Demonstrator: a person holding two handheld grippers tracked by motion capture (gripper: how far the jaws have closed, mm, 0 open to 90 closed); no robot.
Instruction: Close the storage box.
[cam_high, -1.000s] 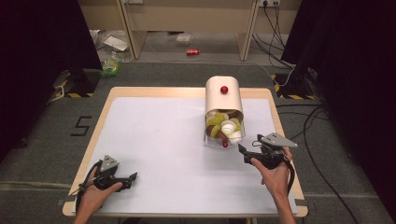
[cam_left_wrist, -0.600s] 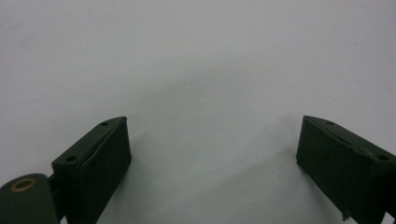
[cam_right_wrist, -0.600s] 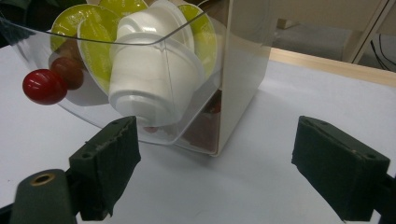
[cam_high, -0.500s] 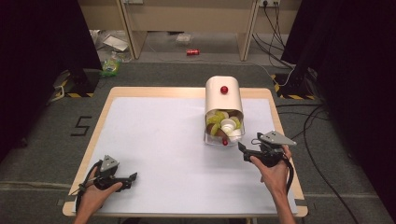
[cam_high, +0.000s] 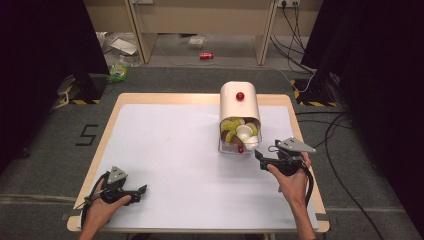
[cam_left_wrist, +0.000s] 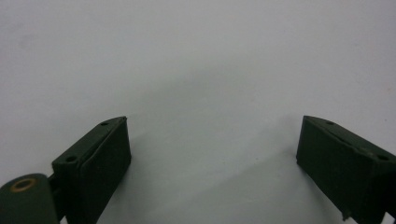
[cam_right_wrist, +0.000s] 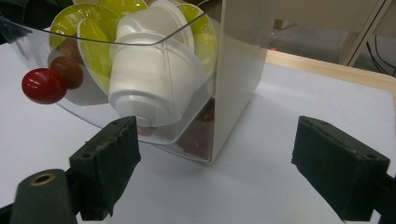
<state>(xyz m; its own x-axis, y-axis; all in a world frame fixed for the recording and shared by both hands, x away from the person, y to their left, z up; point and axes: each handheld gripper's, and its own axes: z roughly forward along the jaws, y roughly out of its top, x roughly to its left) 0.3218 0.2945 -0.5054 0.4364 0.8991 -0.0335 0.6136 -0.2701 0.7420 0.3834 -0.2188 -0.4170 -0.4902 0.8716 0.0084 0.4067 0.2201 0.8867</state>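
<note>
Claws both gape wide and empty: my right claw (cam_high: 258, 154) hovers just near-right of the cream dispenser box (cam_high: 239, 106), at its clear tray (cam_right_wrist: 116, 119) of white and green capsules (cam_right_wrist: 154, 79). My left claw (cam_high: 142, 189) sits at the near-left of the white bench (cam_high: 170, 150).

place: lab / recording room, not a home
bench (cam_high: 165, 150): white top, wood edge, alone on grey carpet
floor marks: hazard-stripe tape (cam_high: 80, 101), taped "5" (cam_high: 88, 135)
cables (cam_high: 345, 130): loose black runs on floor, wall sockets (cam_high: 289, 3) at back
surround: black curtains (cam_high: 45, 65) both sides
clutter: red can (cam_high: 206, 56), packaging on floor under rear wooden furniture
</note>
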